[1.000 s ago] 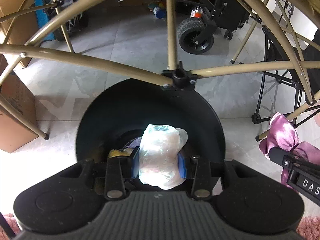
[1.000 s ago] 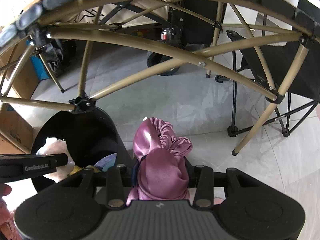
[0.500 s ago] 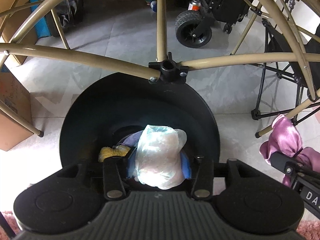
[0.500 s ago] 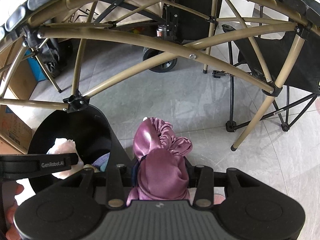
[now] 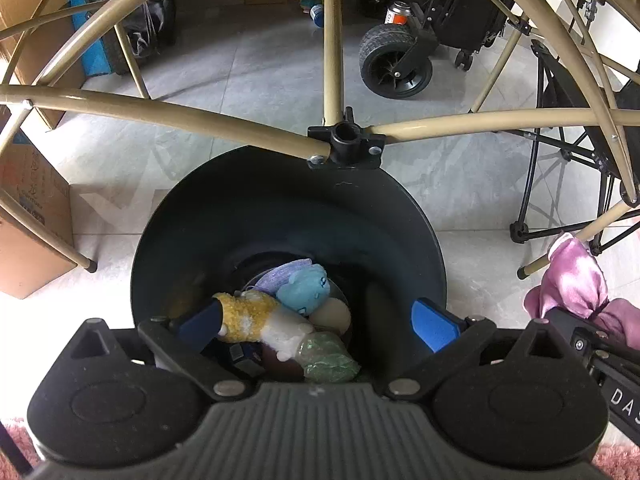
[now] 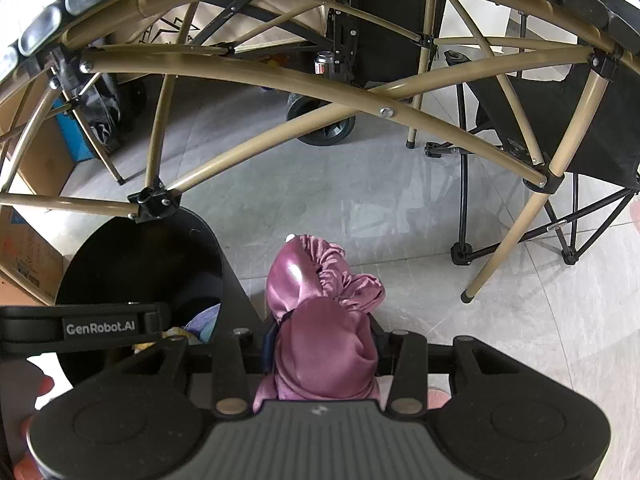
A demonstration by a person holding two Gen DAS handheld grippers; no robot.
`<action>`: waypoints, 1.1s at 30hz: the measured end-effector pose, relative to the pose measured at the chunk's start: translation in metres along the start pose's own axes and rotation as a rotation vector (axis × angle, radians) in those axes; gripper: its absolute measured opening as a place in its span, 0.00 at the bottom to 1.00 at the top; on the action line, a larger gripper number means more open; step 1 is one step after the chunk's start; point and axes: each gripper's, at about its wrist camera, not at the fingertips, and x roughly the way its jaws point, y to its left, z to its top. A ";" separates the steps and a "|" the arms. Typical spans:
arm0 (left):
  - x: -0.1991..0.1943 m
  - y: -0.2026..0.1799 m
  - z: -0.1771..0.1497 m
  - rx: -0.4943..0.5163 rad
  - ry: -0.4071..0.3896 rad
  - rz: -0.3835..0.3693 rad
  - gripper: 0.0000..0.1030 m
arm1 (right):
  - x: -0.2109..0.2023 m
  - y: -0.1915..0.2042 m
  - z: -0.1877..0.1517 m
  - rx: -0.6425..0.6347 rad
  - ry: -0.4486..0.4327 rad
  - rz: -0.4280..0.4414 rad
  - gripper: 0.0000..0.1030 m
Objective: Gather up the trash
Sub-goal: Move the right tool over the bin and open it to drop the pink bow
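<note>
The left gripper (image 5: 316, 326) is held above the mouth of the black bin (image 5: 256, 208); its jaws have just been opening and now stand wide, with nothing gripped between them. A clear plastic wad (image 5: 328, 356) is seen inside the bin near its near wall, beside a yellow plush piece (image 5: 246, 314) and a blue plush toy (image 5: 304, 290). The right gripper (image 6: 322, 350), just outside the bin's right rim, is clamped narrowly on a pink satin cloth (image 6: 320, 320).
</note>
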 end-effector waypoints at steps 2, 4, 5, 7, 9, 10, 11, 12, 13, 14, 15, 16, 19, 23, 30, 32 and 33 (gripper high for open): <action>-0.001 0.000 0.000 0.000 0.000 0.001 1.00 | 0.000 0.000 0.000 -0.001 -0.001 0.002 0.39; -0.001 0.001 0.000 0.000 0.002 0.001 1.00 | -0.001 0.001 0.000 -0.003 -0.004 0.005 0.39; -0.002 0.002 0.000 0.000 0.004 0.001 1.00 | -0.001 0.002 0.001 -0.005 -0.005 0.007 0.39; -0.004 0.004 -0.001 0.002 0.004 0.000 1.00 | -0.003 0.003 0.001 -0.008 -0.009 0.010 0.39; -0.007 0.005 -0.001 0.003 0.001 0.004 1.00 | -0.004 0.006 0.001 -0.014 -0.014 0.016 0.39; -0.008 0.006 -0.001 0.003 0.000 0.004 1.00 | -0.005 0.007 0.001 -0.018 -0.017 0.019 0.39; -0.009 0.007 -0.001 0.004 0.001 0.003 1.00 | -0.006 0.009 0.001 -0.021 -0.019 0.021 0.39; -0.010 0.009 -0.002 0.006 0.000 0.001 1.00 | -0.007 0.011 0.001 -0.025 -0.021 0.024 0.39; -0.012 0.010 -0.002 0.006 -0.001 -0.001 1.00 | -0.008 0.013 0.001 -0.028 -0.023 0.027 0.39; -0.013 0.012 -0.003 0.006 -0.003 -0.002 1.00 | -0.009 0.015 0.001 -0.032 -0.025 0.030 0.39; -0.015 0.014 -0.003 0.007 -0.005 -0.003 1.00 | -0.010 0.017 0.002 -0.037 -0.027 0.033 0.40; -0.017 0.016 -0.004 0.007 -0.008 -0.003 1.00 | -0.011 0.020 0.002 -0.041 -0.028 0.036 0.40; -0.022 0.024 -0.005 0.001 -0.017 0.000 1.00 | -0.012 0.029 0.003 -0.056 -0.031 0.045 0.40; -0.028 0.040 -0.007 -0.020 -0.025 0.005 1.00 | -0.012 0.044 0.004 -0.082 -0.036 0.057 0.40; -0.040 0.070 -0.010 -0.061 -0.047 0.014 1.00 | -0.013 0.075 0.004 -0.137 -0.038 0.081 0.40; -0.043 0.080 -0.012 -0.072 -0.055 0.021 1.00 | -0.012 0.085 0.004 -0.157 -0.038 0.086 0.40; -0.045 0.085 -0.012 -0.078 -0.059 0.024 1.00 | -0.011 0.090 0.004 -0.166 -0.036 0.089 0.40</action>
